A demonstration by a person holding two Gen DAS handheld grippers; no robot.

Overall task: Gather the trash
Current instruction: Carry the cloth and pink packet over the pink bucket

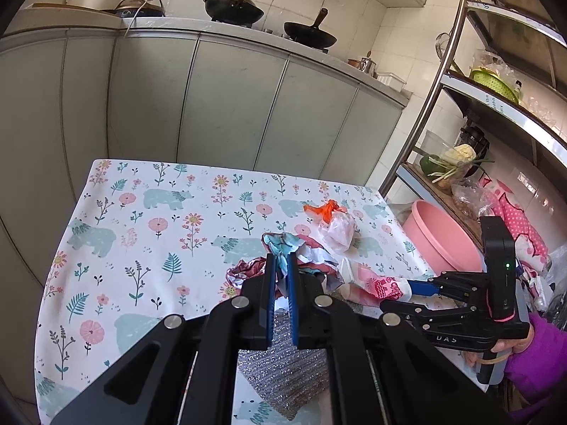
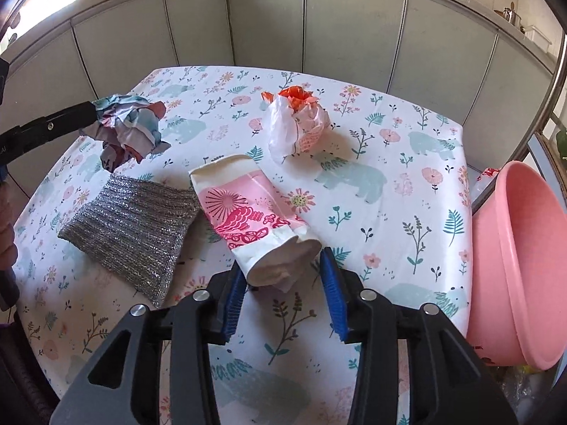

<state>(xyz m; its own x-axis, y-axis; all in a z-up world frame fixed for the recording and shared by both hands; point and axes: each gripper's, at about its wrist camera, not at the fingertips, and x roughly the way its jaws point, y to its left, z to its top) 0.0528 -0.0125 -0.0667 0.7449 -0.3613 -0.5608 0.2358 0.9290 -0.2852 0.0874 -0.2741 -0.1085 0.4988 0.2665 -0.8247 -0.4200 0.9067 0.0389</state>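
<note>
Crumpled printed paper wad [image 2: 129, 125] clenched in our left gripper [image 1: 282, 265] at ten o'clock; our right gripper [image 2: 283, 276] released, straddling the flattened pink paper cup [image 2: 253, 217], which we judge may squirt free under a closing squeeze.

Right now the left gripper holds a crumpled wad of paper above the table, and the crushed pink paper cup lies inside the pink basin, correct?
Not quite. The left gripper does hold the crumpled paper wad, but the crushed pink paper cup lies on the table, beside the pink basin. The right wrist view shows it.
</note>
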